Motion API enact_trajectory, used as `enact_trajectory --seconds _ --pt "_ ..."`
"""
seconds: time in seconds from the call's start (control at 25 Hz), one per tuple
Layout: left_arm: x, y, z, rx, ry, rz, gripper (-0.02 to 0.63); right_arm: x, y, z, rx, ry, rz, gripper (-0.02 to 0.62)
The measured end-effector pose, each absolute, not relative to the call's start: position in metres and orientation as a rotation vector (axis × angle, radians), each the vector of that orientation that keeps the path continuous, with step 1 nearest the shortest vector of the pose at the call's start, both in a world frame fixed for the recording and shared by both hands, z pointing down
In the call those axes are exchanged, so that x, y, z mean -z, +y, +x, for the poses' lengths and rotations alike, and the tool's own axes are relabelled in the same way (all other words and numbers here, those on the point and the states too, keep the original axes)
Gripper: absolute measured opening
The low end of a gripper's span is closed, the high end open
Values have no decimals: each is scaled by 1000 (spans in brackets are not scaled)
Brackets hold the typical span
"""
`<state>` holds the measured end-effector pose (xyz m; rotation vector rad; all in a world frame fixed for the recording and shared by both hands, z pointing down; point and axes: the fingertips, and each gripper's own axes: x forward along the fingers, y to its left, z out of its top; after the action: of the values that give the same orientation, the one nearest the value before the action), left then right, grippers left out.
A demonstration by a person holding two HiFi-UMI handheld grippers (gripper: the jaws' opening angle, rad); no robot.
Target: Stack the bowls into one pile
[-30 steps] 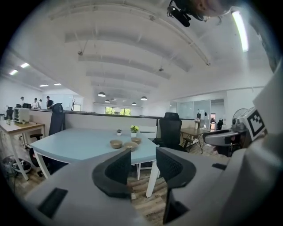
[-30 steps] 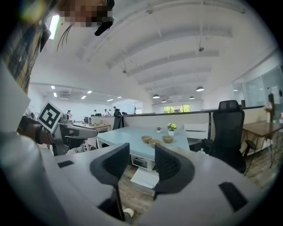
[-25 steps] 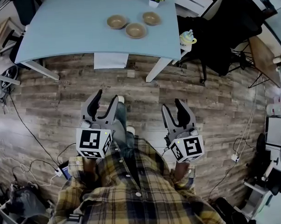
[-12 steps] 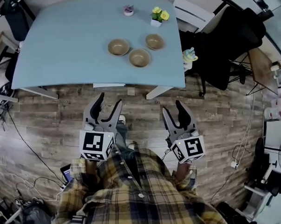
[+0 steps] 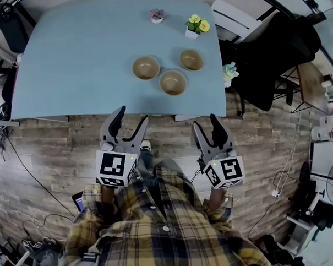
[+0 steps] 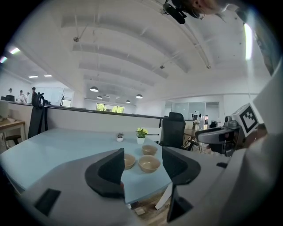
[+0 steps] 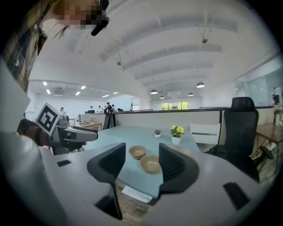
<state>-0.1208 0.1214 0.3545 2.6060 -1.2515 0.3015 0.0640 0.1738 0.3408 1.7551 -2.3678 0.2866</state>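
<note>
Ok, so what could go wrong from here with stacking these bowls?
The nearest bowl sits close to the left bowl and the right bowl; gripping one could nudge a neighbour. The flower pot stands just behind the right bowl, so a long reach might tip it.

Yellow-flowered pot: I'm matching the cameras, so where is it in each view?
Head view: yellow-flowered pot near the table's far right corner.
Left gripper view: pot at centre, behind the bowls.
Right gripper view: pot right of centre, behind the bowls.
Shared landmark: the front bowl, just before it.
</note>
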Motion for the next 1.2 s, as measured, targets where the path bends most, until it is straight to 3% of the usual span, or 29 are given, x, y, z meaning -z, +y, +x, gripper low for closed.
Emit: enact_trajectory --seconds 0.6,1.2 --pt "-386 51 -100 -356 -1242 2537 264 -369 109 93 -370 -2313 1747 218" --pt "-346 -75 -40 -283 -1416 2538 261 -349 -38 145 -311 -2466 1581 218"
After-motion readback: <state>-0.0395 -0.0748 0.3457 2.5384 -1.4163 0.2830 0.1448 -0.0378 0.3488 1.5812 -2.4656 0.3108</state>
